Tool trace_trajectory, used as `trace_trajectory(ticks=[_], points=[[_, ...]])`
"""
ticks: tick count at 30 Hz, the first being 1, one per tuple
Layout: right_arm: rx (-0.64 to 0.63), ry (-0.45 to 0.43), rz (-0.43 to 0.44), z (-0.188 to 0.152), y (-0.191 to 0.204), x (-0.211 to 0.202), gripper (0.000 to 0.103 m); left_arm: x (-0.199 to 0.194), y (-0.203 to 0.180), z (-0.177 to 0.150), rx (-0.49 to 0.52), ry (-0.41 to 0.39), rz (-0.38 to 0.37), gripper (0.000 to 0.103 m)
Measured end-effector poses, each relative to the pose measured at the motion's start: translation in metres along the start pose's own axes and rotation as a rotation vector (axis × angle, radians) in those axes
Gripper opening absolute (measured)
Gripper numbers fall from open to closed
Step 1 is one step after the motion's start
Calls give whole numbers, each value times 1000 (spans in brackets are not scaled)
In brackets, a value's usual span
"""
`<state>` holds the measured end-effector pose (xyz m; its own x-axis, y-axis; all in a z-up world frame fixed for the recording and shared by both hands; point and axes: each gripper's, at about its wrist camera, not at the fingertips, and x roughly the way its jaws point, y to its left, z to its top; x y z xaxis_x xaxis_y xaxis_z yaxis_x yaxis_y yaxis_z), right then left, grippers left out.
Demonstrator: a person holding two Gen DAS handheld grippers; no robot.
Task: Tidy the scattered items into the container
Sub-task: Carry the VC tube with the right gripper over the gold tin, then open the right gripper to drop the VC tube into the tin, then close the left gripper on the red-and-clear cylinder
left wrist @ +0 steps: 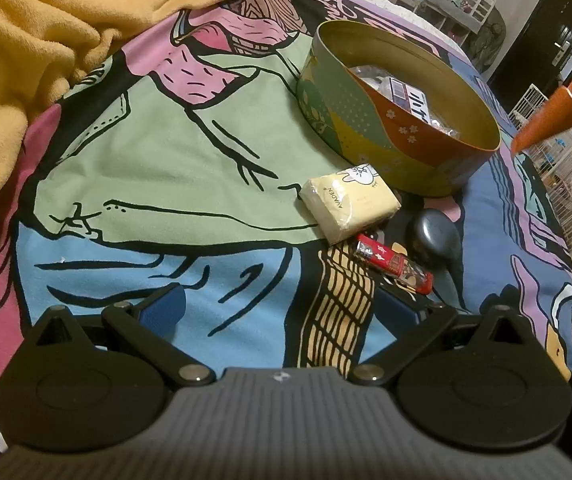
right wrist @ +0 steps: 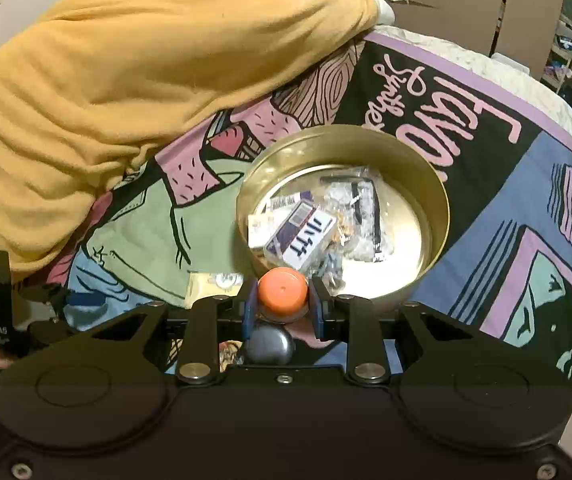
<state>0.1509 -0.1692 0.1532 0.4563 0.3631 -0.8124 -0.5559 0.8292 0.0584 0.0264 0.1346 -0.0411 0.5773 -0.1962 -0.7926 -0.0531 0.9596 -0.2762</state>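
Right wrist view is showing the right tongs clamping one orange tube between the blue pads, its round end facing the camera, hanging just at the near rim of the one round tin that is sitting on the bed's printed cover. Inside the tin one blue-and-white box is lying on a heap of clear wrappers; how many wrappers I cannot tell. Below the tongs one dark grey oval case is resting on the cover.

Left wrist view is showing the left tongs standing wide apart over the cover with nothing between them. Ahead of them and to the right, one red lighter is lying nearest, close to the right pad, then the grey case just beside it, then one yellow tissue pack touching the tin's near wall. The orange tube is slanting in at the far right edge, beyond the tin. One mustard blanket is bunching up at the upper left.
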Motion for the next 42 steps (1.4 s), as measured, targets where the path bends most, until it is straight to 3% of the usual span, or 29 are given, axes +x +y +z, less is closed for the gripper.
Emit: trace_trajectory(ticks=[13,17,18,19,20,21,23,26,28,36,42], points=[[12,-15,-20,45,-8,37,25,5,0,0,-2,15,-1,103],[56,-60,-41,58,-17,48,26,6,-2,0,9,22,7,103],[80,-79,-40,61,-21,50,30,7,-2,0,11,24,8,103],[109,-98,-44,64,-25,51,56,7,-2,0,13,27,10,103],[140,-115,-66,65,-30,49,87,8,-3,0,16,30,13,103],[170,-139,-98,65,-33,45,98,8,-3,0,18,30,14,103],[196,-213,-116,58,-38,33,102,8,-4,0,23,30,18,103],[187,-204,-42,43,-47,23,102,8,-5,-1,31,35,24,103],[192,-202,-39,26,-50,18,102,8,-7,-1,43,37,28,103],[153,-163,-79,-71,-49,2,102,16,-23,0,77,62,-35,103],[127,-145,-153,-127,-43,-2,102,29,-59,2,133,49,-90,103]])
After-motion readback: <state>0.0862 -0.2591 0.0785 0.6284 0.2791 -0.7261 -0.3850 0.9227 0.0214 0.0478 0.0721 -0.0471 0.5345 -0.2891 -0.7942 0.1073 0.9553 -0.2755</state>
